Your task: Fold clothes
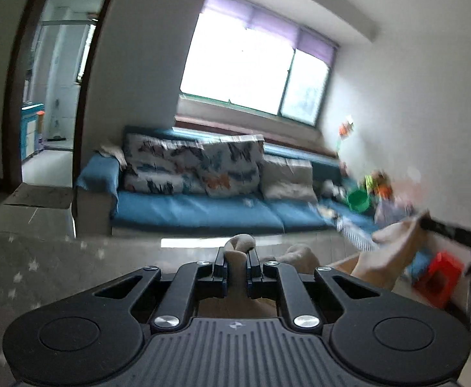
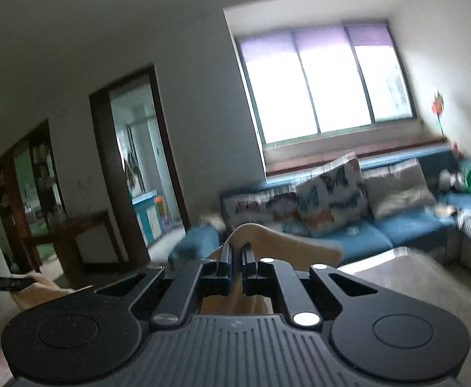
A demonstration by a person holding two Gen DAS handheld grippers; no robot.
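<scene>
A blue sofa under a window faces the glossy bench; both tongs, left and right, pinch a beige cloth strung from 9 to 3 o'clock.

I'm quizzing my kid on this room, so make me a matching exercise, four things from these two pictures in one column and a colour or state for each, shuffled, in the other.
Things:
1. sofa seat
2. bucket
3. window blind
4. left gripper

Colours or states:
A. purple
B. shut on the beige garment
C. blue
D. green

Pairs: 1-C, 2-D, 3-A, 4-B
</scene>
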